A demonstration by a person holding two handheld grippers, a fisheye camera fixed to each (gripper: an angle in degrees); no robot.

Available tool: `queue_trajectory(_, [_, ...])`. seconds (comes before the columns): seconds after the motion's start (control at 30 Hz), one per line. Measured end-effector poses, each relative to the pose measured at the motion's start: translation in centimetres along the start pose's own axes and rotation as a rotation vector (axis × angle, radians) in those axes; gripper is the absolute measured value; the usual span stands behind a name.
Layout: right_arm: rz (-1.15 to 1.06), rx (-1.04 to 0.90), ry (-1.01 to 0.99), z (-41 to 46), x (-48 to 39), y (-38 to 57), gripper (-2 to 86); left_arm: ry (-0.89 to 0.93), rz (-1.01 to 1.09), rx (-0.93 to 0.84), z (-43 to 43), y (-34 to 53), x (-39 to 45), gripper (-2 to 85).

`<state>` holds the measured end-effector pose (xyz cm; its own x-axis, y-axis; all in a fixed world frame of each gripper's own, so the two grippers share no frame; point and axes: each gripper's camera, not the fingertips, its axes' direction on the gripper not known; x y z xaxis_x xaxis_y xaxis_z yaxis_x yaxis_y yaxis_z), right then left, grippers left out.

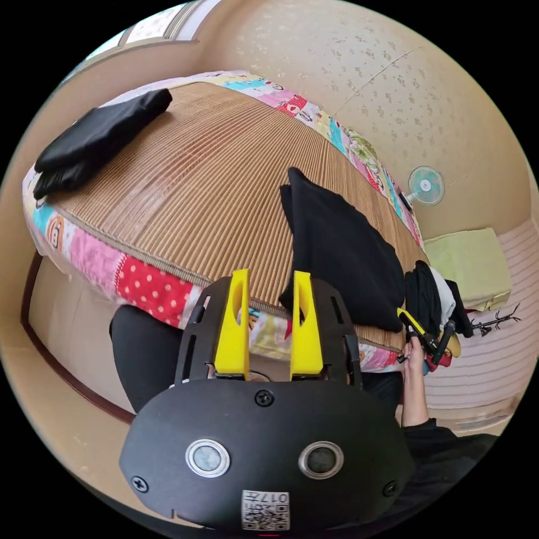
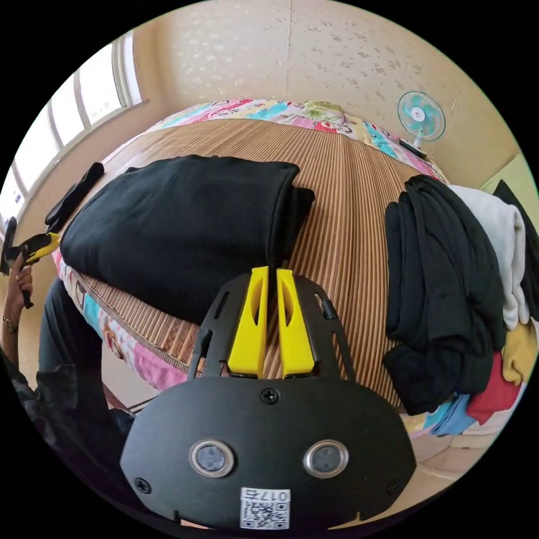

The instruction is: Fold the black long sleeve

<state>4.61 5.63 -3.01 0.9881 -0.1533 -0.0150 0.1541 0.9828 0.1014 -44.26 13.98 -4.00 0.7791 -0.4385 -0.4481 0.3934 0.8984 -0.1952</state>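
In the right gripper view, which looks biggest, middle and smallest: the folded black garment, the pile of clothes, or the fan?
1. Folded black garment, though it lies nearest the camera, which inflates it.
2. Pile of clothes, close behind, so this ranking is unsure.
3. Fan, clearly smallest and farthest.

No legible text, any view.

home bedroom | bed (image 1: 84,247) with slatted mat (image 1: 213,185) | standing fan (image 2: 421,115) | window (image 2: 95,84)
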Motion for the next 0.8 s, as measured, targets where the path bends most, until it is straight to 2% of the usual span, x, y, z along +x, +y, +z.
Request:
queue_trajectory(0.1, [0.107,0.135,0.071,-4.0,-2.1,-1.1,2.8,0.159,-0.122,-0.064,2.2,1.4,-1.1,11.6])
queue_trajectory(0.17, [0.139,0.25,0.019,-6.2,-3.8,-1.2,2.2,0.246,-0.196,-0.078,3.5,1.4,-1.8,11.4])
queue_trajectory(0.23, [0.04,0.373,-0.113,-7.2,-6.5,-1.1,1.2,0.324,-0.29,-0.071,4.6,1.0,-2.1,9.6])
queue_trajectory(0.3, [-0.003,0.334,-0.103,-6.0,-8.2,-1.4,0.9,0.354,-0.351,-0.065,4.9,0.5,-1.9,7.9])
queue_trajectory(0.4, [-0.079,0.115,-0.026,-2.0,-9.8,-2.1,0.6,0.376,-0.364,-0.021,3.3,-0.6,0.4,5.0])
queue_trajectory(0.43, [-0.109,0.0,-0.036,0.4,-10.1,-2.0,0.5,0.373,-0.294,0.039,1.7,-1.4,2.7,4.8])
queue_trajectory(0.47, [-0.103,0.024,-0.045,0.7,-10.1,-1.6,0.5,0.367,-0.242,0.072,0.8,-1.8,4.1,4.7])
queue_trajectory(0.5, [-0.078,0.114,-0.068,0.2,-9.5,-0.5,0.5,0.354,-0.106,0.141,-0.7,-2.6,7.9,4.5])
queue_trajectory(0.6, [-0.003,0.092,-0.183,-0.3,-7.0,-0.1,0.4,0.318,0.223,0.207,-1.2,-3.6,19.5,4.2])
queue_trajectory(0.67, [0.08,0.11,-0.233,-1.6,-4.7,0.7,0.4,0.346,0.382,0.166,0.5,-3.1,26.3,4.1])
queue_trajectory(0.73, [0.179,0.216,-0.267,-4.1,-1.1,3.0,0.5,0.374,0.606,0.073,3.6,-0.2,34.4,4.2])
queue_trajectory(0.8, [0.249,0.249,-0.261,-5.4,1.7,5.0,0.6,0.334,0.778,-0.022,6.2,3.2,39.2,4.6])
